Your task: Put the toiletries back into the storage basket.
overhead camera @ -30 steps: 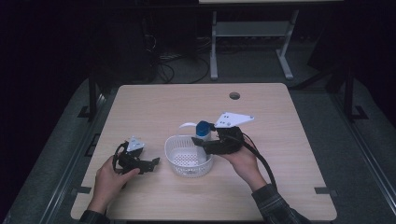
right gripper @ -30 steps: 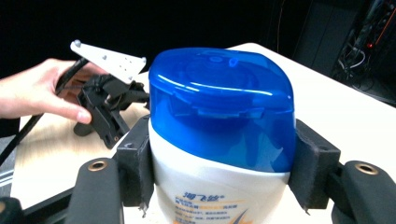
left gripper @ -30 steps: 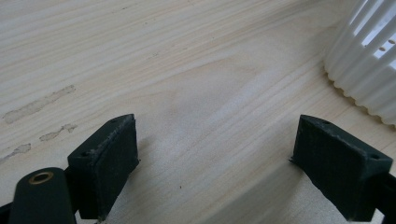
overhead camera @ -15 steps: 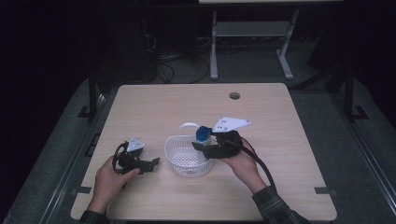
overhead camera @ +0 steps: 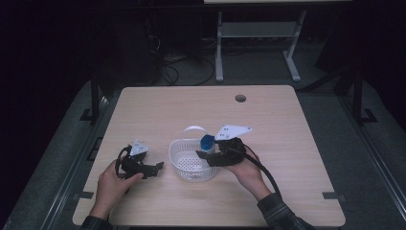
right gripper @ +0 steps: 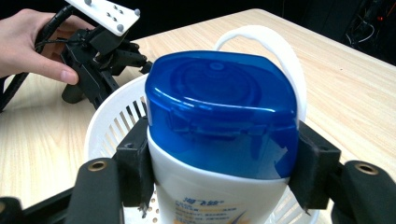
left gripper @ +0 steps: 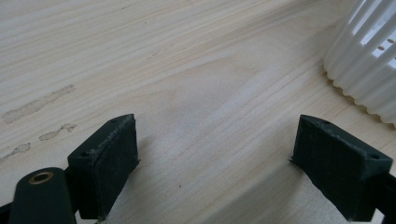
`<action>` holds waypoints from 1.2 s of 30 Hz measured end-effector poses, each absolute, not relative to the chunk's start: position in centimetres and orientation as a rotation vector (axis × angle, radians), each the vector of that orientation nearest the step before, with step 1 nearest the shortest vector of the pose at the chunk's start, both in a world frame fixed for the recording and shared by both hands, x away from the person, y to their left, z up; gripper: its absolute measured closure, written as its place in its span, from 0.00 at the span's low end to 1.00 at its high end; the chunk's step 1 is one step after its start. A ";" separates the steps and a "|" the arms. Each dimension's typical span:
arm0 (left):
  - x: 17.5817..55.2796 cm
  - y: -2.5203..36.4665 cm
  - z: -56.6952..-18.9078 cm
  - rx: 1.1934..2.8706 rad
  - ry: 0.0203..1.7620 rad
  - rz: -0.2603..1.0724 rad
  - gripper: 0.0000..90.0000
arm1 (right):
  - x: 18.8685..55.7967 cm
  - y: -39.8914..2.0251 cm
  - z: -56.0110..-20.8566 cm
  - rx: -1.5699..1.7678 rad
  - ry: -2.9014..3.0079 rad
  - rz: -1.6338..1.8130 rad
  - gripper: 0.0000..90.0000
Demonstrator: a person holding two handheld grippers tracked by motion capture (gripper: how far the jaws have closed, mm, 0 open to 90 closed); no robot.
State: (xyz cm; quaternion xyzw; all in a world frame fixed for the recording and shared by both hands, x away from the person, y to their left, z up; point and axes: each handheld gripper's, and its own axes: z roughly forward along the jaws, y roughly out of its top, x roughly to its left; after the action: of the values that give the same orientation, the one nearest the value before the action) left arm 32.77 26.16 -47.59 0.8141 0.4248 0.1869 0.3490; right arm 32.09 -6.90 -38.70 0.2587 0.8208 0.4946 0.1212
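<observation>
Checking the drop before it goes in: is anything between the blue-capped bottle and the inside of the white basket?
Nothing visible. The right gripper holds the bottle over the basket, which looks empty. The basket handle arches behind the cap, and the left gripper rests on the table beside the basket.

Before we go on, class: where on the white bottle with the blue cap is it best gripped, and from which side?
Grip the white bottle on its body just under the blue cap, with the jaws across its two narrow sides, as the right gripper does now. The cap is wider than the neck, so it forms a ledge above the pads. That probably stops slipping over the white basket.
</observation>
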 end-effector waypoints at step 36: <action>32.7 26.2 -47.6 2.114 1.096 0.483 0.15 | 31.5 -7.2 -38.8 0.819 2.466 1.413 0.01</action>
State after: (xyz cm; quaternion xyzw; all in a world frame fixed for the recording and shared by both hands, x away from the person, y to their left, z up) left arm 32.67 26.20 -47.59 0.8155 0.4228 0.1864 0.3486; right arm 31.47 -7.16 -38.85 0.2757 0.8302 0.4758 0.0917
